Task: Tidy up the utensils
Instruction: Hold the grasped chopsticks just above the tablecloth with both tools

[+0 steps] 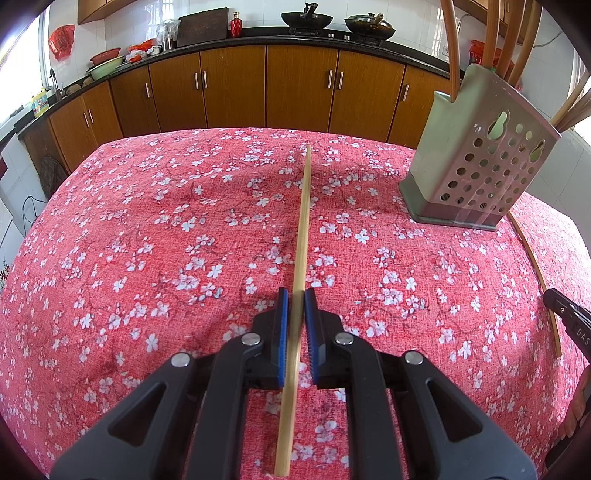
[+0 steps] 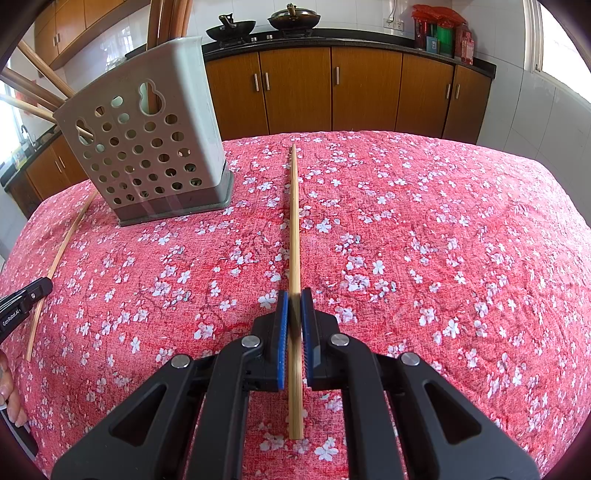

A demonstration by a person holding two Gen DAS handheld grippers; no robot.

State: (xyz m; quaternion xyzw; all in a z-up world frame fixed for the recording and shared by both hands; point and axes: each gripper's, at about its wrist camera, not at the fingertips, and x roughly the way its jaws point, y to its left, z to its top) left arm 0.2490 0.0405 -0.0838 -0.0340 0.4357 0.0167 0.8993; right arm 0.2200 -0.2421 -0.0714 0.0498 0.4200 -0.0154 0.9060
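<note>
Meanwhile each claw grips its own chopstick above a table covered in a red cloth printed with white blossoms (image 1: 147, 229). The left claw (image 1: 296, 308) has its blue-padded fingers (image 1: 282, 332) closed narrowly on a pale bamboo chopstick (image 1: 303, 221), which runs between them lengthwise and points toward the far edge of the table. The right claw (image 2: 291, 308) is likewise pinched shut on a second pale bamboo chopstick (image 2: 294, 221), held along its fingers and aimed at the far edge too.

A grey-green perforated plastic utensil holder (image 1: 476, 162) stands on the cloth between the two claws, toward the far side of the table; in the right wrist view the same holder (image 2: 147, 147) sits to the left. Several brown chopsticks (image 1: 452, 44) already lean inside it, their ends fanning out above the rim.

A third thin bamboo chopstick (image 1: 539, 273) lies flat on the cloth on the near side of the holder, apart from it; in the left view the black tip of the other gripper overlaps it.

Behind the table runs a row of brown wooden cabinets (image 1: 236, 92) under a dark counter carrying two black woks (image 1: 306, 20).
</note>
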